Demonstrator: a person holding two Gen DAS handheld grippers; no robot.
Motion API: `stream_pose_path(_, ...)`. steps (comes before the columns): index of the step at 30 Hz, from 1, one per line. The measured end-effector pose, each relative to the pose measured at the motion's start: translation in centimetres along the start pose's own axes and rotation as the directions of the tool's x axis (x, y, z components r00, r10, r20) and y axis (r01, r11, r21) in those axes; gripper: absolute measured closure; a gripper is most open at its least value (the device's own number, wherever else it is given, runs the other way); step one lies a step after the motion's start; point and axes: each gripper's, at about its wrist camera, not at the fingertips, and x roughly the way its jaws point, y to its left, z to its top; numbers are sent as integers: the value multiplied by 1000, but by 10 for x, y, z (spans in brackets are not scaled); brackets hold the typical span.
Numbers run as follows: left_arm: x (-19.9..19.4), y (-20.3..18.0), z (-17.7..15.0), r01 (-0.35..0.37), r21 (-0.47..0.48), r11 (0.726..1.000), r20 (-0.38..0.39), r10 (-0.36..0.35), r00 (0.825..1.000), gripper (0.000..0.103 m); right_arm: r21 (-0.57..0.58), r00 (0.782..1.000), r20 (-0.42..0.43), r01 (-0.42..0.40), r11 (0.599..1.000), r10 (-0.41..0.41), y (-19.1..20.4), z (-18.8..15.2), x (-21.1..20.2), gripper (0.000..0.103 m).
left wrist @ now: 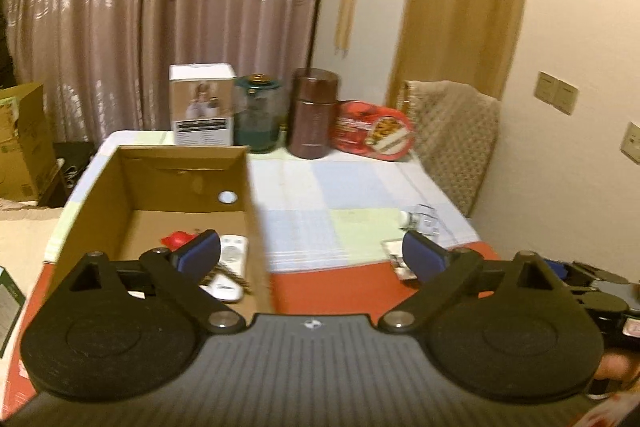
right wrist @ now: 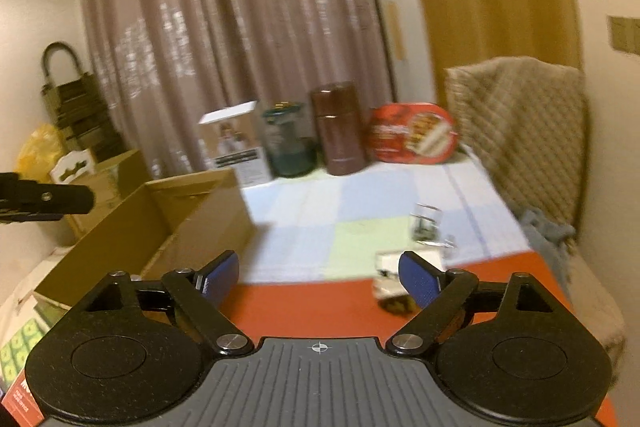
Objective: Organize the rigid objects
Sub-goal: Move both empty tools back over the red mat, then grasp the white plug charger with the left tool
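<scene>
No lettering on the white box [left wrist: 202, 105] is legible.

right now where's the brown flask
In both wrist views the brown flask stands upright at the table's far edge before the curtain, between the green glass jar on its left and the red tin on its right.
</scene>
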Motion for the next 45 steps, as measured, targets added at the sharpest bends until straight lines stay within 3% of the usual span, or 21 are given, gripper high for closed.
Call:
stream_pose_path(9, 13, -54, -22, 49, 46, 998, -36, -47, 998, 6, 36, 997, 22, 68, 997, -69, -25, -5, -20, 18)
stream_pose_path(14, 25, -67, -34, 63, 47, 997, -65, -60, 996, 6, 82, 993, -8, 122, 989, -122, -45, -9, -18, 18)
stream_pose_path(24, 47, -83, -52, 90, 50, 995, -104, -84, 991, 6, 119, 989, -31, 151, 981, -148, -60, -8, -14, 18)
stream_pose_path(29, 58, -89, -55, 106, 50, 993, -115, -100, 988, 6, 141, 982, -71, 183, 973, -174, -73, -4, -5, 18)
stream_pose_path(35, 78, -97, -55, 125, 38, 991, -110, -120, 987, 7, 75, 979, -112, 182, 980, -173, -84, 5, 12, 18)
stream_pose_path(45, 143, -108, -65, 150, 15, 989, -120, -147, 982, 11, 63, 976, -162, 159, 985, -147, -115, 21, 65, 18)
